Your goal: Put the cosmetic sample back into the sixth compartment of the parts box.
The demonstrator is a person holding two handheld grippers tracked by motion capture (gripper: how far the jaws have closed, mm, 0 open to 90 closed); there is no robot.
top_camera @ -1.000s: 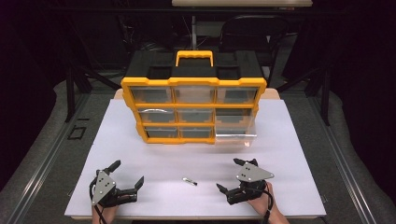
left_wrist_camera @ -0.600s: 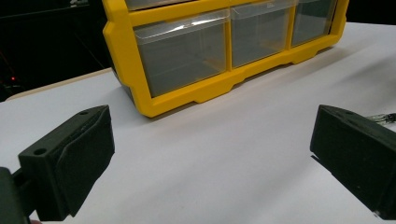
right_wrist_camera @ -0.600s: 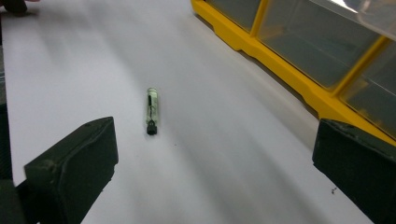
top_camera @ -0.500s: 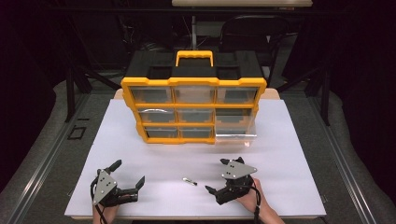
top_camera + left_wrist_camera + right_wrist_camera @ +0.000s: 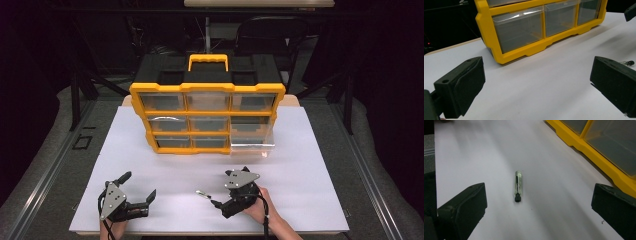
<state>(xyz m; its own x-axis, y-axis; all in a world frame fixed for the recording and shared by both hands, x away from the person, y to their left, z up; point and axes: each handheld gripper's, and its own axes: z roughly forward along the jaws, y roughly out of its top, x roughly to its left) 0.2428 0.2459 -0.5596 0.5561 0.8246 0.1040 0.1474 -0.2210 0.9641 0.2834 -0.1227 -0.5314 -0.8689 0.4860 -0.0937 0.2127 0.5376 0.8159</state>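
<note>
small clear vial (image 5: 517, 185) with a dark cap, lying flat on the white table sheet (image 5: 310, 165), seen in the right gripper view between the two black jaws and ahead of them, untouched. right gripper (image 5: 216, 201) spread wide, low over the sheet, aimed at the vial (image 5: 202, 193) from just beside it in the high view. left gripper (image 5: 136, 191) likewise spread wide and holding nothing, set near the front left of the sheet, well apart from the vial (image 5: 627, 62). yellow-and-black drawer organizer (image 5: 207, 112) standing upright toward the back of the sheet, yellow handle (image 5: 208, 61) on top. lower right clear drawer (image 5: 252, 140) drawn partly forward of the frame. contents of the drawers not discernible.
</note>
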